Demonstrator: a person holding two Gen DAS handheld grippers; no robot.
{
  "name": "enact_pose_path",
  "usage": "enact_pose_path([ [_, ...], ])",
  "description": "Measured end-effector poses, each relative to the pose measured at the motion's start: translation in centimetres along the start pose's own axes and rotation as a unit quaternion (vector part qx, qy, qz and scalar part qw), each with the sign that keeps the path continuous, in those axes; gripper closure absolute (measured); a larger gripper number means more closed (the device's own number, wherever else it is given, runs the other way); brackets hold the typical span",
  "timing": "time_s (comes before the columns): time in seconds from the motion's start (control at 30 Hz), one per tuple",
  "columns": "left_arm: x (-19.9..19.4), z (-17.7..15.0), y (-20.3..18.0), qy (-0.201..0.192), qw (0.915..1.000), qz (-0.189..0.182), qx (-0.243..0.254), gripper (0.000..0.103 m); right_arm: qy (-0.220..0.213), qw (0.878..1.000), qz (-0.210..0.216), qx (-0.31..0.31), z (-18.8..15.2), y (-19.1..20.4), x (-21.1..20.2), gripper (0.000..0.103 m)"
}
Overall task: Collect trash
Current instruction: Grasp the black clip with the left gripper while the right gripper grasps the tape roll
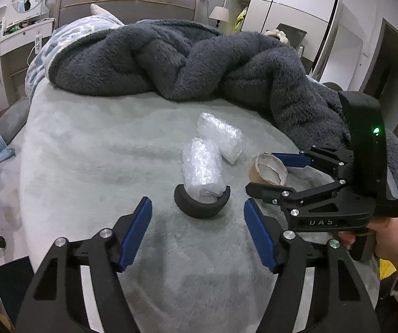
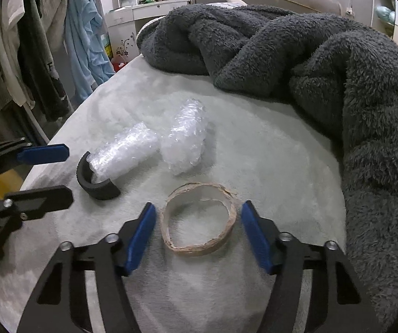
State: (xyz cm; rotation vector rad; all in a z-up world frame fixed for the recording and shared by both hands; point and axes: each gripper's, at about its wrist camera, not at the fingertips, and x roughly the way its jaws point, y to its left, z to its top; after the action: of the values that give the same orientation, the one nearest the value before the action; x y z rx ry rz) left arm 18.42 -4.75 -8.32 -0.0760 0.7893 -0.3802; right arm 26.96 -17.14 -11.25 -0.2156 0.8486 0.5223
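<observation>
the right hand-held gripper (image 2: 196, 236) is hovering spread around the cardboard ring (image 2: 199, 219) at 6 o'clock on the bed (image 2: 282, 149) — presumably lining up to pinch it; the left hand-held gripper (image 1: 198, 234), also spread, is facing the black foam piece (image 1: 199, 206) and bubble wrap (image 1: 203, 166) at 12 o'clock.

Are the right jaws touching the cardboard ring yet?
Apart. The right wrist view shows bedsheet between each blue pad and the cardboard ring; the right gripper straddles it, open.
</observation>
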Motion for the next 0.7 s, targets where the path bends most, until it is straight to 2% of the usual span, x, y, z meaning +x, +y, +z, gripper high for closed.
enact_pose_path([
  [0.13,0.8,0.1,-0.5,0.005,1.0,0.005,0.001,0.036,0.003,1.0,0.002,-0.001,-0.1,-0.1,-0.2,0.054],
  [0.47,2.0,0.1,-0.9,0.015,0.9997,0.02,-0.001,0.041,-0.012,1.0,0.01,0.003,-0.4,-0.6,-2.5,0.054],
  [0.7,2.8,0.1,-1.1,0.021,0.9992,0.033,0.002,0.049,-0.012,1.0,0.014,0.004,-1.0,-0.8,-3.4,0.054],
])
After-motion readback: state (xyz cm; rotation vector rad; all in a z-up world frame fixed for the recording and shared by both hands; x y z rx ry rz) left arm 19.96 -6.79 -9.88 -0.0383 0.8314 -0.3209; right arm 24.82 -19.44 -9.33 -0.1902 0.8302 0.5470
